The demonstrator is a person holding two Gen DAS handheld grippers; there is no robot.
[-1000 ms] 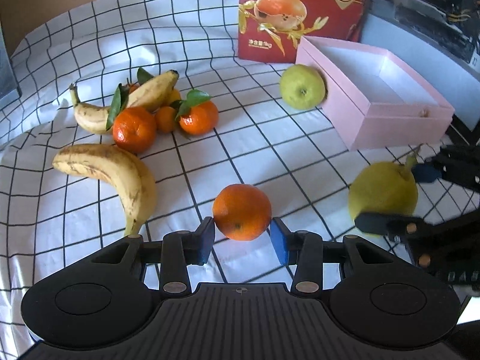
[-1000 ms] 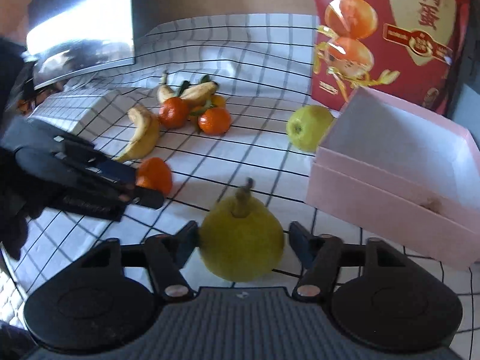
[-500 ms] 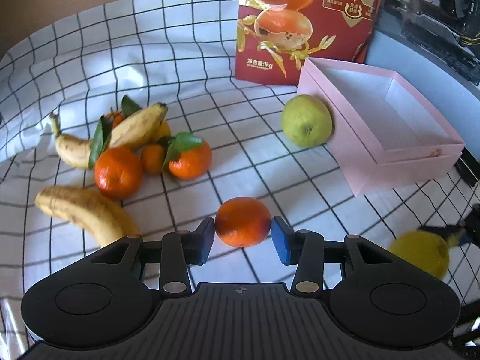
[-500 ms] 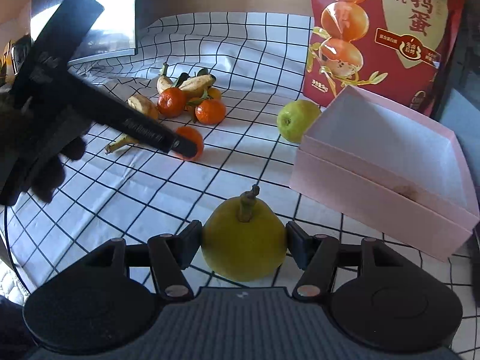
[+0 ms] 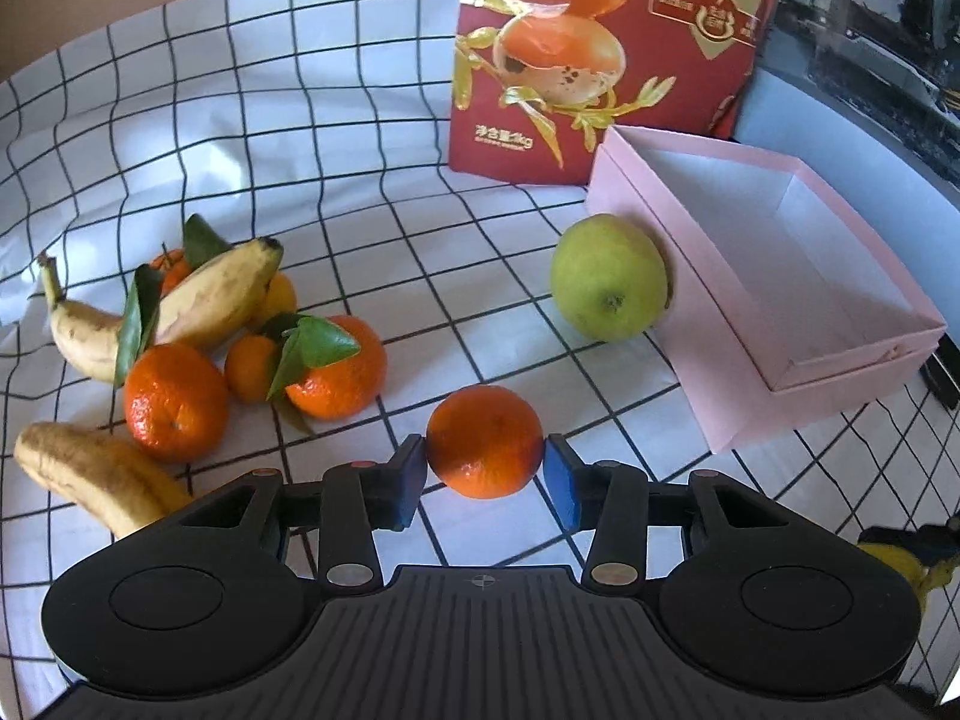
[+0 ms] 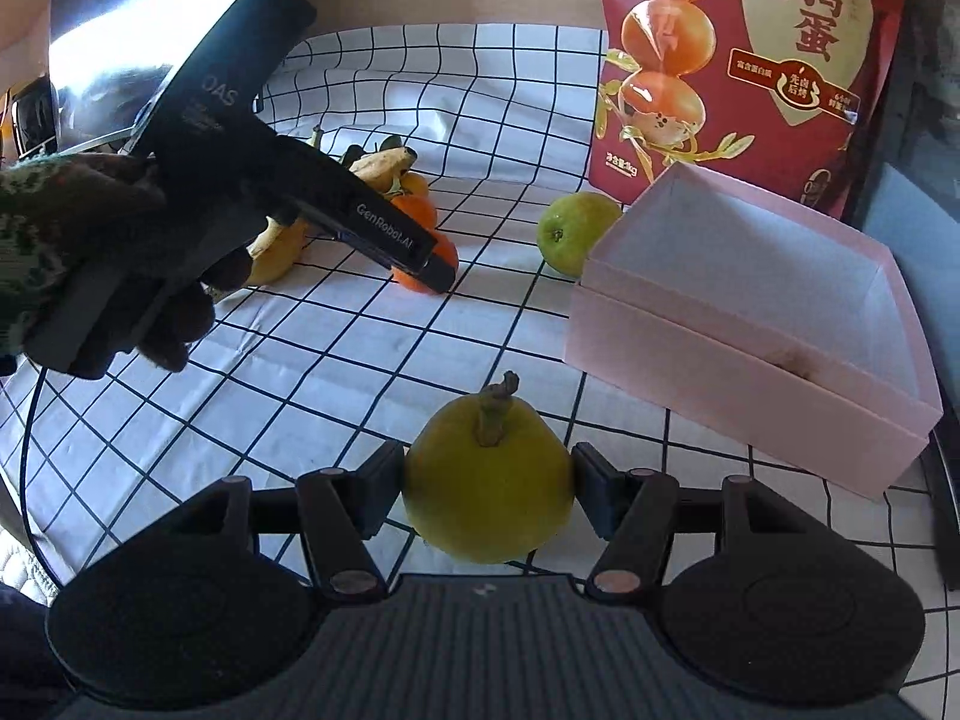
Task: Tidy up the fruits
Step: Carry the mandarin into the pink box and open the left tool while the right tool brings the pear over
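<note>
Left wrist: tangerine (image 5: pixel 485 441) gripped between the left gripper (image 5: pixel 485 474) jaws.

The big red bag (image 6: pixel 744 60) at the back of the table carries large gold Chinese characters, 鹌鹑蛋, with 无抗 printed smaller beside them. Low on its front a small white line is seen, which seems to read 净含量:1kg. A round gold badge (image 5: pixel 717 18) on the bag holds tiny characters that cannot be made out. On the left gripper (image 6: pixel 420 261), "GenRobot.AI" is printed in white along one finger, and "OAS" is read higher on its body.
</note>
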